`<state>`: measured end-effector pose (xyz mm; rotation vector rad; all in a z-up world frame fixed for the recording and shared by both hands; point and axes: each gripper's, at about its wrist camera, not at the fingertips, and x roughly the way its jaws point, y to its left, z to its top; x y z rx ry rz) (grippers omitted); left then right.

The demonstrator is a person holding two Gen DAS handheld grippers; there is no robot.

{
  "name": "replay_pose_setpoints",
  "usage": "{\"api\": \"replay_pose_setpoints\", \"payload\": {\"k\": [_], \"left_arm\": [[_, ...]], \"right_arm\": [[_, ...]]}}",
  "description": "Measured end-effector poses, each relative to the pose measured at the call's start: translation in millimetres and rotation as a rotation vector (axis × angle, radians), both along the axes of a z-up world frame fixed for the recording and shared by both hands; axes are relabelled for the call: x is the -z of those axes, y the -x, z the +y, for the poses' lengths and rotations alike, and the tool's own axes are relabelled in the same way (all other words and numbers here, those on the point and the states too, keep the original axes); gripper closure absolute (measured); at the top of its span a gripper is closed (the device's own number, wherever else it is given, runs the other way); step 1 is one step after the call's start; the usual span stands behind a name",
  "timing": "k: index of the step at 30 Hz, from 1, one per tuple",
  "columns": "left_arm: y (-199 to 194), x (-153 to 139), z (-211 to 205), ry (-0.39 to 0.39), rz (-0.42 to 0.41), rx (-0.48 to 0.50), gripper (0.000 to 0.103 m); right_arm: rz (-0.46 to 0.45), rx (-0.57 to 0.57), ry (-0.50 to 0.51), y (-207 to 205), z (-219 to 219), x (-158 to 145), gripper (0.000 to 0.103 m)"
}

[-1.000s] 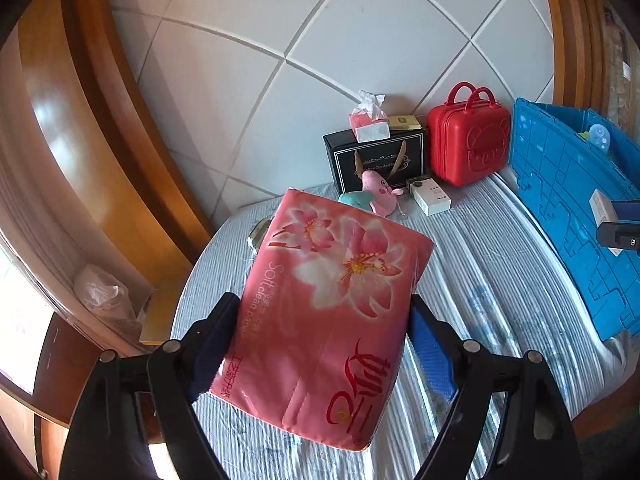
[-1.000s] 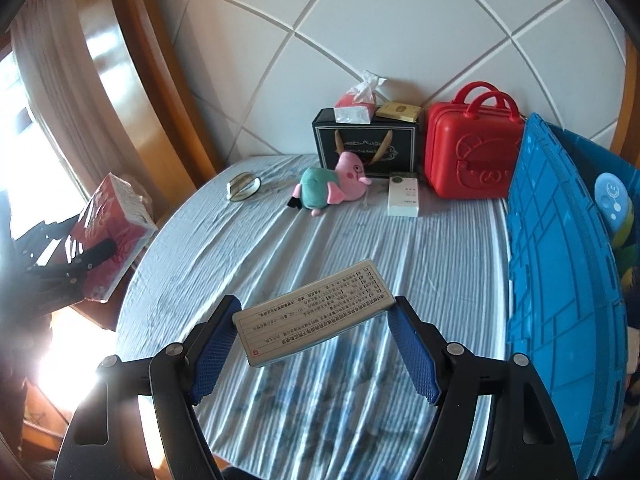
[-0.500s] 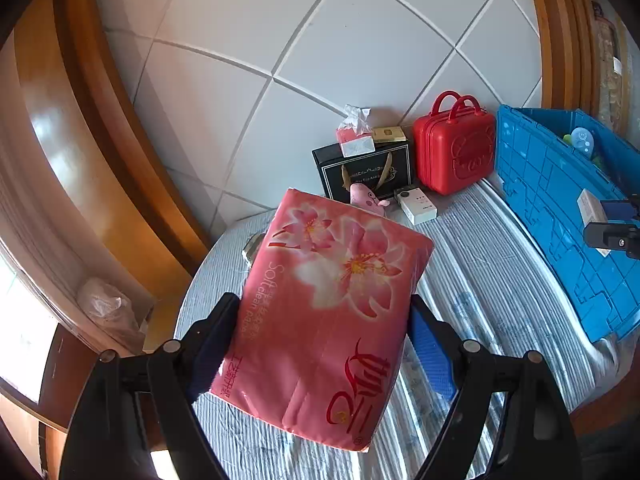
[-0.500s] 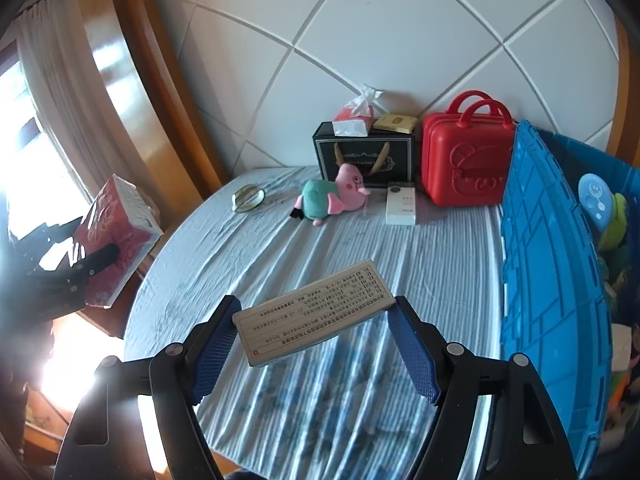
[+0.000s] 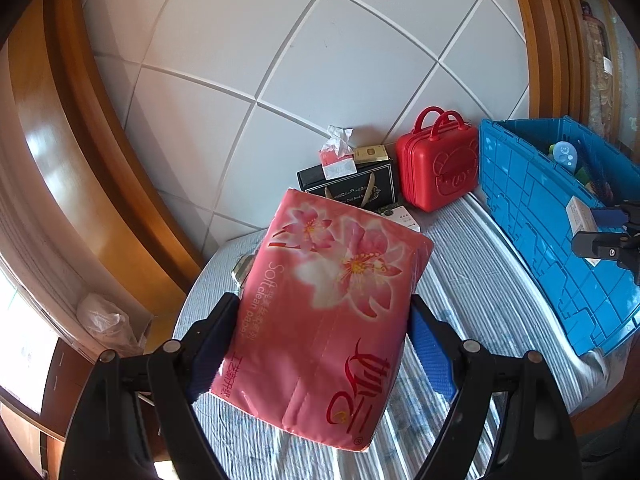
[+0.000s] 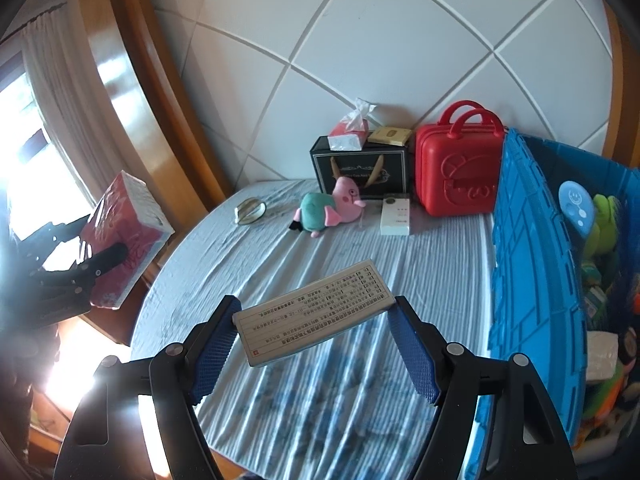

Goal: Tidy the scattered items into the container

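Note:
My left gripper [image 5: 320, 336] is shut on a pink flowered tissue pack [image 5: 332, 304] and holds it above the left end of the table; the pack also shows in the right wrist view [image 6: 124, 236]. My right gripper [image 6: 314, 320] is shut on a flat cream box with printed text [image 6: 316, 310], held above the table beside the blue crate [image 6: 532, 280]. The crate [image 5: 548, 216] stands at the right and holds several toys. A pink and green plush pig [image 6: 330, 210], a small white box [image 6: 395, 214] and a round metal item [image 6: 250, 211] lie on the striped tablecloth.
A red toy suitcase [image 6: 456, 172] and a black gift box [image 6: 360, 168] with a tissue packet and a gold box on top stand against the tiled wall. A wooden frame curves round the left. The right gripper shows in the left wrist view [image 5: 604, 232] over the crate's edge.
Both grippers have risen and pulled back a little with their loads. The crate's inside has come more into view. The items on the table have not moved.

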<state>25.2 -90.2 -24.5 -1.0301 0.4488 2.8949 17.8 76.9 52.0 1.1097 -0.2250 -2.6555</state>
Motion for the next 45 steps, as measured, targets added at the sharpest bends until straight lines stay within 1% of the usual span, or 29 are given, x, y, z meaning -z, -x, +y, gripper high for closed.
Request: {"api": "replay_pose_setpoints", "payload": {"k": [4,10,16,26,38,45], "left_arm": [[2,-2,19,-0.003,0.001,0.015,0.020],[6,-6,46,-0.033,-0.002,0.032,0.020],[12,-9,78,-0.031,0.007,0.054,0.020],[27,-18,127,-0.028,0.020,0.103,0.020],[46,-28,183,-0.031,0.035,0.182,0.020],[57,-29,214,-0.029,0.029,0.222,0.021]], "right_arm": [[0.008,0.007,0.004,-2,17,-6,0.027],[0.027,0.020,0.010,-5,45,-16,0.027],[0.039,0.027,0.012,-9,71,-22,0.027],[0.054,0.052,0.020,-19,110,-24,0.027],[0.072,0.116,0.029,-27,160,-29,0.027],[0.079,0.158,0.030,-31,189,-30,0.027]]}}
